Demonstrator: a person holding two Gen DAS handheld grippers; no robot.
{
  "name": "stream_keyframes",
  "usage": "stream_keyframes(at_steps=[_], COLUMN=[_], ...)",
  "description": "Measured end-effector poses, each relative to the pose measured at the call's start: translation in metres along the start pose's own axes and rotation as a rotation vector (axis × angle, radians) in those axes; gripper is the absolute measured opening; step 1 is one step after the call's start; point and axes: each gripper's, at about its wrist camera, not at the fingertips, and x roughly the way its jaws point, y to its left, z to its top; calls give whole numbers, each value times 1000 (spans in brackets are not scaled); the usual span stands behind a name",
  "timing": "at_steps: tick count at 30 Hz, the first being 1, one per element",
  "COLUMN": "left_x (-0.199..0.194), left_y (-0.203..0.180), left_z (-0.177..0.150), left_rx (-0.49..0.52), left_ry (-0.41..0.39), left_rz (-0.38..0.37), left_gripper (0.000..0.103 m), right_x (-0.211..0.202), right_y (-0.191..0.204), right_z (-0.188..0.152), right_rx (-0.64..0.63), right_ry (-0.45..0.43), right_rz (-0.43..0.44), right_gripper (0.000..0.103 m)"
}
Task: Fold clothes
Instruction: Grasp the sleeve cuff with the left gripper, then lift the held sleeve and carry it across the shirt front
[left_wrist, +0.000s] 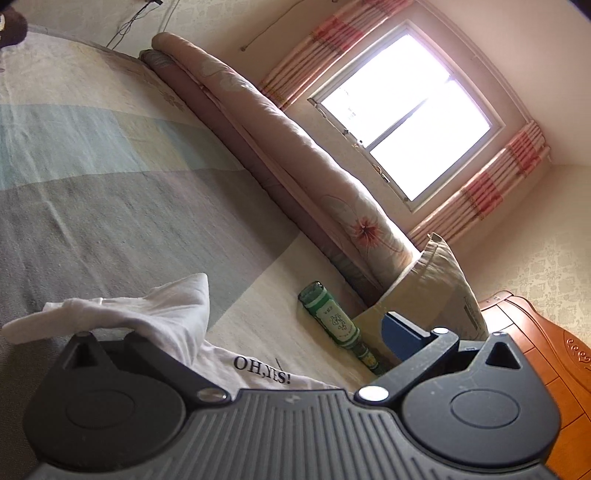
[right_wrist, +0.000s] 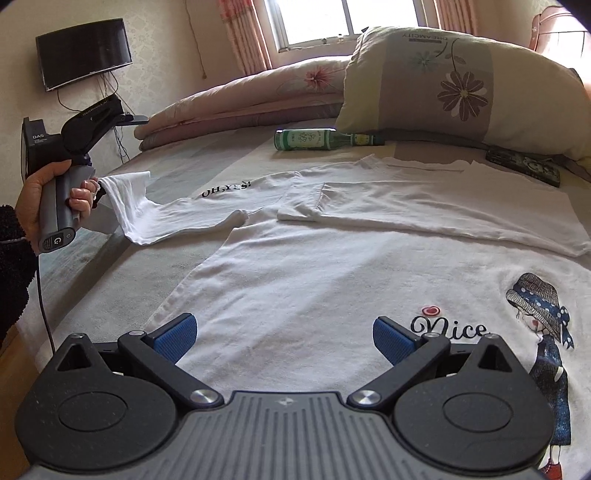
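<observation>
A white long-sleeved shirt (right_wrist: 314, 266) lies flat on the bed, with a "Nice" girl print at the near right. One sleeve (right_wrist: 424, 206) is folded across the chest. The other sleeve, printed "OH,YES!" (right_wrist: 225, 188), stretches left to my left gripper (right_wrist: 122, 153), which a hand (right_wrist: 37, 195) holds turned on its side. In the left wrist view the left gripper (left_wrist: 284, 332) is open; the cuff (left_wrist: 166, 306) drapes over one finger and hides it, while the other blue pad (left_wrist: 402, 330) is bare. My right gripper (right_wrist: 284, 332) hovers open over the shirt's body, holding nothing.
A green glass bottle (right_wrist: 314, 139) lies beyond the shirt, near a flowered pillow (right_wrist: 461, 85) and a rolled quilt (right_wrist: 240, 99). A dark flat object (right_wrist: 524, 166) rests by the pillow. The bed edge and wood floor (right_wrist: 11, 369) are at the left.
</observation>
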Motion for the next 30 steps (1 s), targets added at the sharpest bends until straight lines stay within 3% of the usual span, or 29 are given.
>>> stream_keyframes(at_steps=[8, 12, 17, 23, 30], left_x=[17, 23, 27, 36, 50], left_y=[-57, -81, -108, -142, -178], left_z=[-19, -29, -39, -55, -76], left_rx=[79, 114, 154, 202, 250], left_ry=[59, 93, 109, 142, 176], left_rz=[-28, -37, -43, -50, -64], left_gripper=[102, 102, 102, 102, 102], right_x=[-5, -7, -22, -31, -36], right_y=[-12, -14, -17, -31, -42], right_z=[-4, -4, -3, -7, -11], right_rx=[-8, -38, -78, -61, -24], right_ry=[27, 86, 82, 113, 153], right_rz=[-24, -69, -100, -156, -148], right_gripper=[103, 103, 103, 103, 103])
